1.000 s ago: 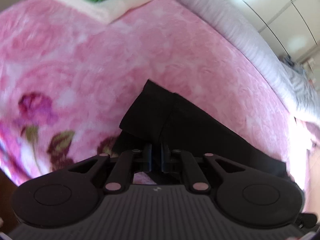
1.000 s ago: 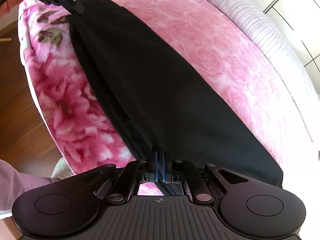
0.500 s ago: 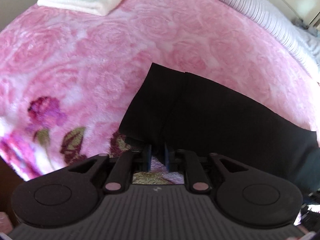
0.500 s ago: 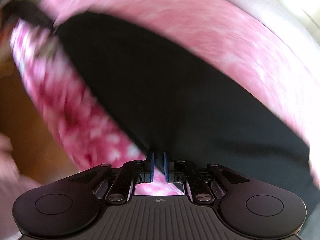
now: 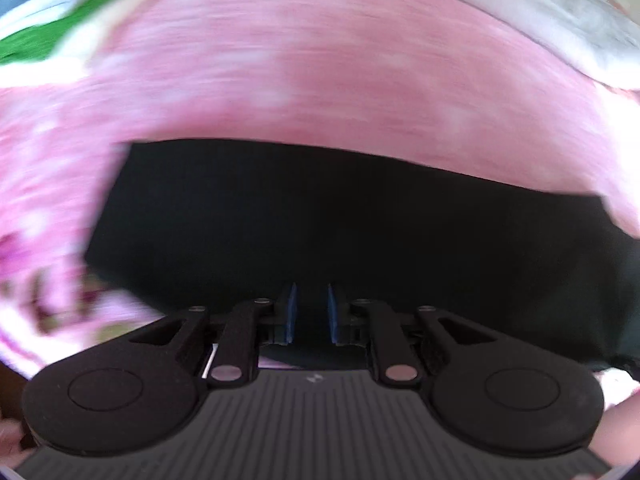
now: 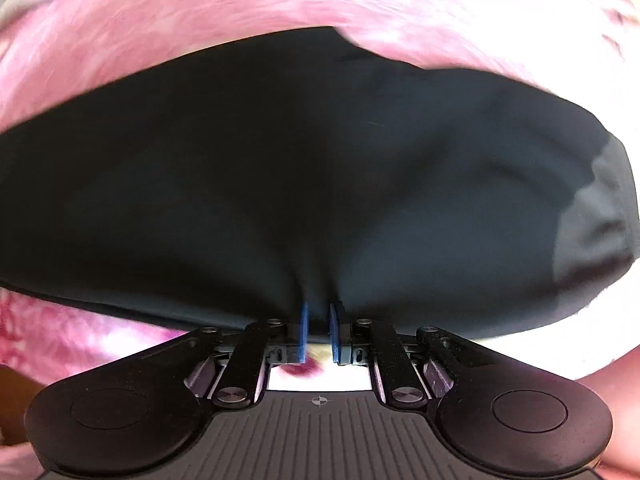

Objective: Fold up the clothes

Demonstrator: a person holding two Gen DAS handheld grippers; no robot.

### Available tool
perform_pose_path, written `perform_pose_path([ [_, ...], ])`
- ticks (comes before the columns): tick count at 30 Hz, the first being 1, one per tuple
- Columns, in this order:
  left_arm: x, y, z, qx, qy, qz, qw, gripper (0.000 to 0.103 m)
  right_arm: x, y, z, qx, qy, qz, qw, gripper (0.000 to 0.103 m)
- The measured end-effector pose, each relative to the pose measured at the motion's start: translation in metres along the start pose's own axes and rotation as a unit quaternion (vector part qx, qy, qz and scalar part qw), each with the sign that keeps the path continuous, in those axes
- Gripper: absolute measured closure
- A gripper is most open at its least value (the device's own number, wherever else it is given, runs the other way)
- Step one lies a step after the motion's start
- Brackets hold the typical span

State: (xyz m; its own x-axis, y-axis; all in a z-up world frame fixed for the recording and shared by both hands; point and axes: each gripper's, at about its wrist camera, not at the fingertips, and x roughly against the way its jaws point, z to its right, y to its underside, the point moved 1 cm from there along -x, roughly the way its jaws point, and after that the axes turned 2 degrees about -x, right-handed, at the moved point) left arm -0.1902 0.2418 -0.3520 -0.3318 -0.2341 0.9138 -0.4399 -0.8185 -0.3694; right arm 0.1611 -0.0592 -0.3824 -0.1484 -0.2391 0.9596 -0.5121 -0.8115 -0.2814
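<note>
A black garment (image 5: 320,220) lies stretched across the pink floral blanket (image 5: 320,60), and it fills the middle of the right wrist view (image 6: 300,168) too. My left gripper (image 5: 311,300) is at the garment's near edge, its blue pads a small gap apart with black cloth between them. My right gripper (image 6: 318,312) is shut on the garment's near edge, and the cloth puckers into its blue pads. The left wrist view is blurred by motion.
A stack of folded green and white cloth (image 5: 48,40) lies at the far left of the bed. A pale striped cover (image 5: 560,20) runs along the far right. The blanket (image 6: 280,4) stretches beyond the garment.
Both grippers have swung round, so the garment now lies broadside across both views. The left pads stand wider apart than before. The folded stack has slid to the far left.
</note>
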Motion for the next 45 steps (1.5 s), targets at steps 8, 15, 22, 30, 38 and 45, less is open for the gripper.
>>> perform_pose_path([
  [8, -0.041, -0.045, 0.141, -0.084, 0.113, -0.001, 0.9900, 0.090, 0.036, -0.023, 0.185, -0.261, 0.038, 0.095, 0.960, 0.074],
  [15, -0.064, -0.061, 0.215, -0.111, 0.143, -0.019, 0.9833, 0.090, 0.028, -0.002, 0.284, -0.430, -0.029, 0.125, 0.893, 0.048],
  [22, -0.078, -0.090, 0.259, -0.141, 0.171, -0.020, 0.9750, 0.089, 0.029, 0.005, 0.283, -0.400, -0.011, 0.153, 0.904, 0.094],
  [30, -0.141, -0.144, 0.319, -0.177, 0.239, -0.053, 0.9531, 0.076, 0.019, -0.001, 0.287, -0.455, -0.016, 0.128, 0.881, 0.066],
  [38, -0.213, -0.164, 0.358, -0.185, 0.296, -0.141, 0.9262, 0.086, 0.002, -0.016, 0.293, -0.502, -0.035, 0.129, 0.854, 0.052],
  [45, -0.195, -0.147, 0.360, -0.256, 0.295, -0.037, 0.9199, 0.100, -0.010, -0.021, 0.286, -0.473, 0.020, 0.125, 0.872, 0.069],
])
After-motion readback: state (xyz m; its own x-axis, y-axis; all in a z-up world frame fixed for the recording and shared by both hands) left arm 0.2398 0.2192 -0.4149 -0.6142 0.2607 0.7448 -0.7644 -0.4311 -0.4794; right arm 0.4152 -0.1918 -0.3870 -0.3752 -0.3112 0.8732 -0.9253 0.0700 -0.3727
